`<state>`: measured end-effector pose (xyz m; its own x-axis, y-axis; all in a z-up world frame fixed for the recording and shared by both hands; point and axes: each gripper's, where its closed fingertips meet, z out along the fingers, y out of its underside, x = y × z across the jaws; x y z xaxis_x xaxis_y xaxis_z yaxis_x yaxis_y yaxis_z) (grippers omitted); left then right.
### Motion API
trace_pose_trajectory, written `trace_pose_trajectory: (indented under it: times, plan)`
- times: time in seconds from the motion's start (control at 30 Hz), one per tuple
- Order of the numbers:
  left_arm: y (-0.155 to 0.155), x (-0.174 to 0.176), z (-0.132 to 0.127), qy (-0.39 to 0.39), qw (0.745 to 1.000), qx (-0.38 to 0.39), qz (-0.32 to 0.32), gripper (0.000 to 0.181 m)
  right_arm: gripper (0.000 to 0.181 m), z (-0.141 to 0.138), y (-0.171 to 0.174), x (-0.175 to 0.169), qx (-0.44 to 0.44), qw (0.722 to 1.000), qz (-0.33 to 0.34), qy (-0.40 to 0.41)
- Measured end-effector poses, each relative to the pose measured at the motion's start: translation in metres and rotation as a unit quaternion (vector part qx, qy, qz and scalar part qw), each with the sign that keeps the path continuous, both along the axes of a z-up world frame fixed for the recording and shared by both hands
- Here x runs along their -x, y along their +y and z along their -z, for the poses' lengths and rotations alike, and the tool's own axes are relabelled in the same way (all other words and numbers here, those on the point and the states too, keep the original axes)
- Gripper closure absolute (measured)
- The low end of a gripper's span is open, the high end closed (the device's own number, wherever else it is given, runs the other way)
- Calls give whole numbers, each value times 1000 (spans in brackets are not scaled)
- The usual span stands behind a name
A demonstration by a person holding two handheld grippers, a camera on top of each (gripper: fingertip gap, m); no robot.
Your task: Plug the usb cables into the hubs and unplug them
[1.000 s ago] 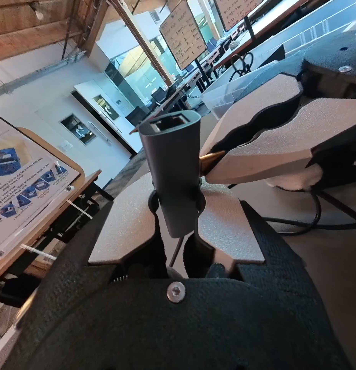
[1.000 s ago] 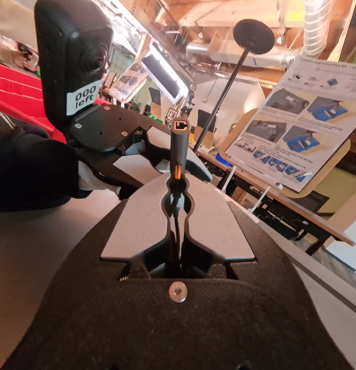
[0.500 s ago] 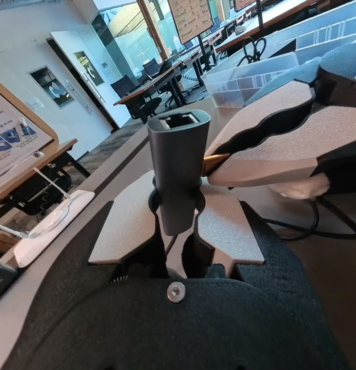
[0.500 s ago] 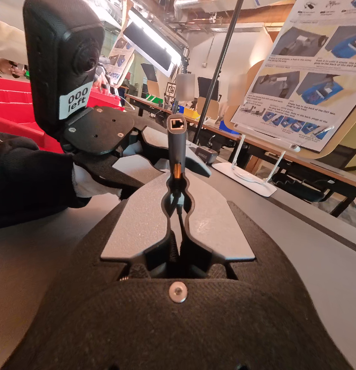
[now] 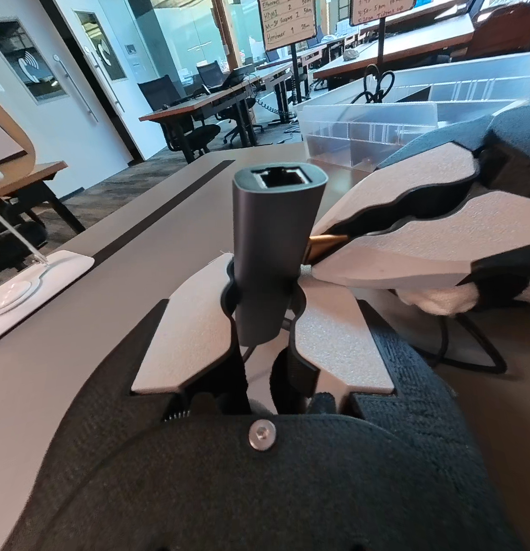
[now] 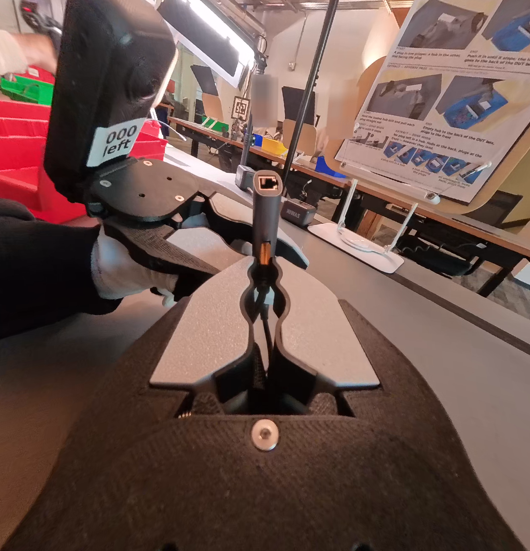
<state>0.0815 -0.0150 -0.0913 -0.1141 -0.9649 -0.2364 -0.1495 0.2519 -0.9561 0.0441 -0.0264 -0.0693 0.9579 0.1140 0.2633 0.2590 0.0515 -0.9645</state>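
Observation:
My left gripper point(image 5: 263, 283) is shut on a grey hub point(image 5: 275, 238) and holds it upright above the grey table point(image 5: 138, 238), with its end port facing up. My right gripper point(image 6: 265, 268) is shut on a USB plug point(image 6: 265, 253). The plug's gold metal tip meets the side of the hub point(image 6: 266, 214); how deep it sits cannot be told. In the left wrist view the right gripper point(image 5: 314, 256) comes in from the right with the plug point(image 5: 326, 241). The plug's black cable point(image 6: 266, 328) runs back between my right fingers and loops on the table point(image 5: 466, 354).
A clear plastic bin point(image 5: 362, 128) stands behind the grippers. An instruction board point(image 6: 436, 104) on a white stand point(image 6: 359, 244) is at the table's far edge. A small black box point(image 6: 299, 211) sits near it, with red bins point(image 6: 16, 155) beyond the gloved hand point(image 6: 123, 274). About 4 centimeters separates my left fingertips from my right.
Both grippers have tipped down together toward the table, so the ceiling has left the views and the tabletop has come in. Both grips and the plug's place at the hub look unchanged.

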Motion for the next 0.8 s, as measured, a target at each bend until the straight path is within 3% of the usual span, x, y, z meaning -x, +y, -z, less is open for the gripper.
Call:
trace_pose_trajectory:
  times: [0.17, 0.2, 0.23, 0.27, 0.3, 0.37, 0.47, 0.53, 0.63, 0.8]
  plan:
    - [8, 0, -3, -8, 1000, 16, -16, 148, 174, -1, -1, 1, -3, 999, 18, -49]
    - [40, 4, -13, -38, 993, 68, -86, 149, 174, 0, -7, 12, -7, 998, -17, -61]
    - [74, 15, -26, -71, 977, 167, -113, 149, 174, -2, -15, 21, -24, 998, -34, -56]
    - [97, 30, -41, -111, 956, 253, -103, 149, 174, 1, -20, 27, -24, 996, -37, -72]
    - [104, 43, -53, -146, 950, 261, -87, 149, 174, 2, -22, 31, -24, 994, -31, -102]
    - [87, 47, -50, -123, 975, 161, -88, 149, 174, -6, -23, 36, -57, 989, -43, -132]
    - [51, 25, -44, -98, 989, 97, -52, 148, 174, -21, -22, 34, -66, 992, -73, -77]
    - [38, 17, -41, -85, 994, 54, -37, 148, 174, -47, -33, 28, -88, 991, -91, -37]
    - [31, 17, -27, -63, 997, 24, -29, 148, 174, -107, -63, 1, -136, 986, -91, 9]
    - [36, 15, -22, -57, 997, 22, -41, 148, 174, -208, -159, -86, -271, 960, -7, 62]
